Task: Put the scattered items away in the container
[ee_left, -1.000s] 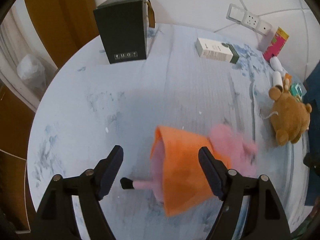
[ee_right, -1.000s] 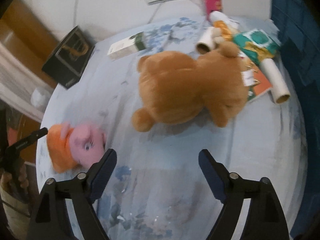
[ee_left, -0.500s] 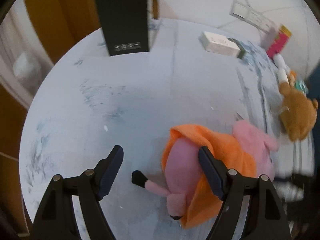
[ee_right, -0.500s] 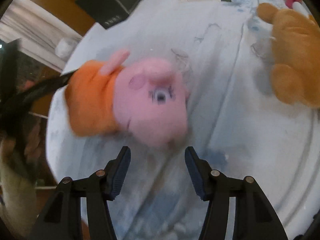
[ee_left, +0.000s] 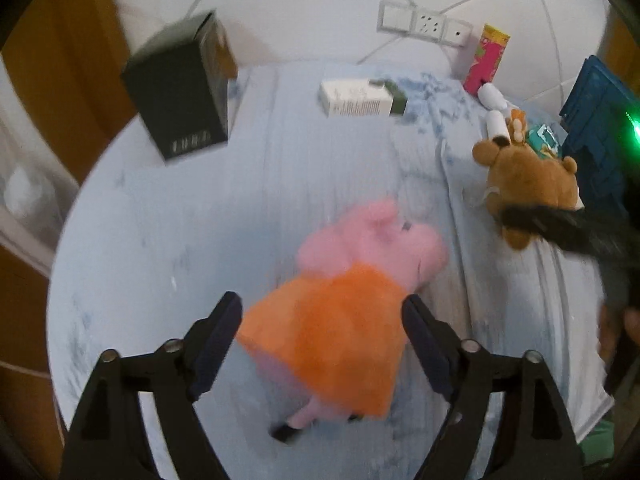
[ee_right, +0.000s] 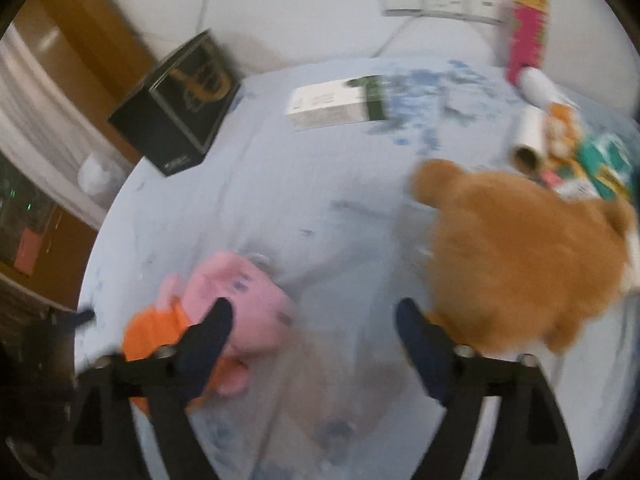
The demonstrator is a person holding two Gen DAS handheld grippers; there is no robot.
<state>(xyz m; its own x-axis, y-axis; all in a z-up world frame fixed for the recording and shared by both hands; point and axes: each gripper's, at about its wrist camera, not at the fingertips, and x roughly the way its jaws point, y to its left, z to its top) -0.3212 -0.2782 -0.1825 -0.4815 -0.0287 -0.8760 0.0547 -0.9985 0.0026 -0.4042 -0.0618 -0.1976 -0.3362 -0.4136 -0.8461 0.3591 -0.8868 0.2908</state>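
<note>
A pink pig plush in an orange dress (ee_left: 332,328) lies on the pale blue tablecloth, head pointing away. My left gripper (ee_left: 320,302) hovers over it with jaws opening; the dress fills the gap between the fingers, and I see no pad pressing it. In the right wrist view my right gripper (ee_right: 313,308) is also opening, with only cloth between its jaws. There the pig plush (ee_right: 240,292) sits behind its left finger and a brown bear plush (ee_right: 520,248) lies just past its right finger. The blue crate (ee_left: 592,120) stands at the table's right edge.
A black box (ee_left: 180,92) stands at the back left, with a white and green carton (ee_left: 360,98) beside it. Paper tubes (ee_left: 496,124), a pink and yellow carton (ee_left: 488,60) and small packets crowd the back right near the bear (ee_left: 532,184). Wall sockets (ee_left: 424,24) sit behind.
The pig plush has turned, so its head now points away from my left gripper. My right gripper swung right, off the pig's head toward the bear, and its jaws widened.
</note>
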